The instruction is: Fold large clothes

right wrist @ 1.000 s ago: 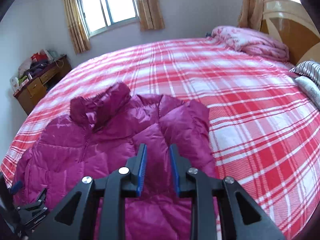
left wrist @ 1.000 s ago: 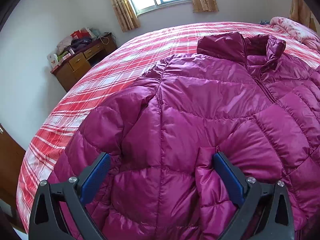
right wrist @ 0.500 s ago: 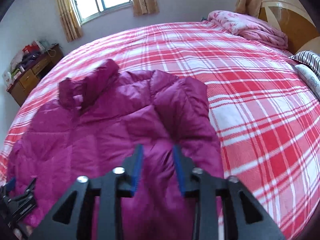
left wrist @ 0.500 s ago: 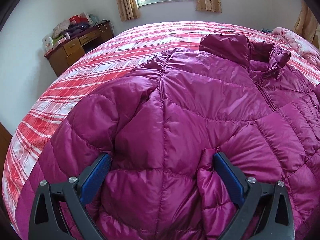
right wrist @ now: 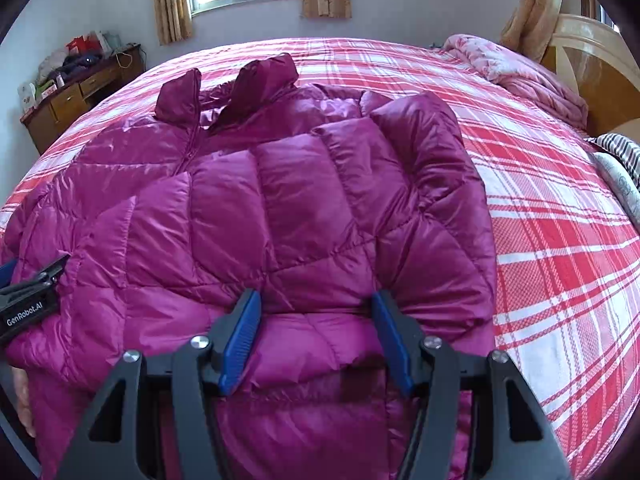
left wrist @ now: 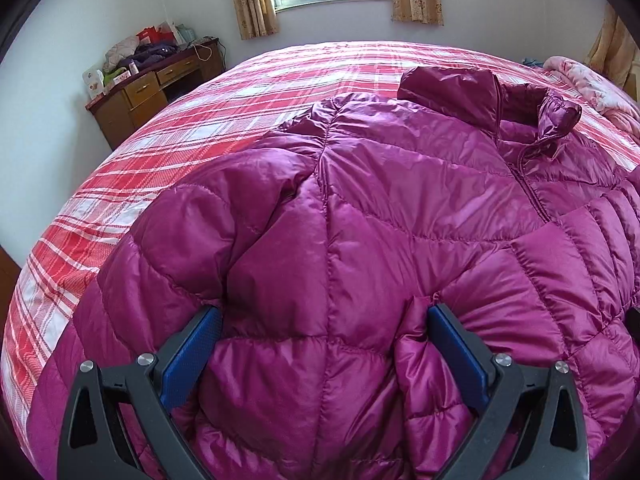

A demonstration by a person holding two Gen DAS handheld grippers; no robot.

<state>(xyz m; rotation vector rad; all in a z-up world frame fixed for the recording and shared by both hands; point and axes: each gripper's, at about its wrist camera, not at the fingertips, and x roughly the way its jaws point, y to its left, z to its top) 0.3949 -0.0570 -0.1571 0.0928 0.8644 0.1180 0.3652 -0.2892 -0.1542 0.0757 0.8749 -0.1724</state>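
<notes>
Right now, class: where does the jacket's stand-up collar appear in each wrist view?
Left wrist view: collar sits upper right, towards the pink quilt.
Right wrist view: collar sits upper left of centre.
Shared landmark: the wooden desk at far left in both.

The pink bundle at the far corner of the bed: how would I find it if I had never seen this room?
Start at the big bed with the red-and-white checked cover and follow it to the wooden headboard. Just in front of it lies the crumpled pale pink blanket. Unlike the glossy magenta puffer jacket spread mid-bed, it is matte, soft pink and bunched up.
</notes>
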